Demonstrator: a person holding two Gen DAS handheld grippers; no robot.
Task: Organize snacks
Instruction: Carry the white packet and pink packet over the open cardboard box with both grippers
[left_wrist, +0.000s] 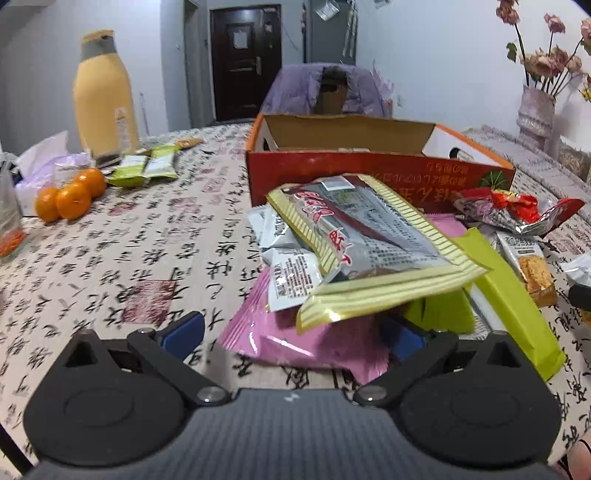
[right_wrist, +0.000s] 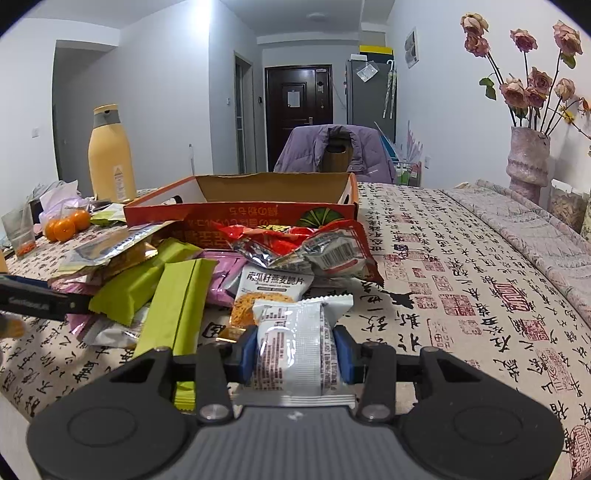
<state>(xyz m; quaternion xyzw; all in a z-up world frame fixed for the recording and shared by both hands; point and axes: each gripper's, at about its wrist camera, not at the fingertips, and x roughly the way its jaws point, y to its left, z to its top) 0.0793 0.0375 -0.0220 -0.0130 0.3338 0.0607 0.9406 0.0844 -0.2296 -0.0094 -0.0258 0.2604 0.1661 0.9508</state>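
Observation:
A pile of snack packets lies in front of an open orange cardboard box (left_wrist: 376, 171) (right_wrist: 240, 214). In the left wrist view a yellow-striped packet (left_wrist: 373, 254) lies on top, over a pink packet (left_wrist: 295, 339) and green packets (left_wrist: 513, 295). My left gripper (left_wrist: 295, 332) is open, its fingers either side of the pink packet's near edge. My right gripper (right_wrist: 297, 350) is shut on a small white snack packet (right_wrist: 295, 343), held near the pile's front. Green packets (right_wrist: 173, 295) and a red packet (right_wrist: 295, 243) lie ahead.
A yellow bottle (left_wrist: 103, 96) (right_wrist: 110, 158), oranges (left_wrist: 70, 195) (right_wrist: 66, 225) and loose green packets (left_wrist: 147, 170) are at the left. A vase of roses (right_wrist: 528, 158) stands at the far right. A chair with a purple jacket (right_wrist: 332, 151) is behind the table.

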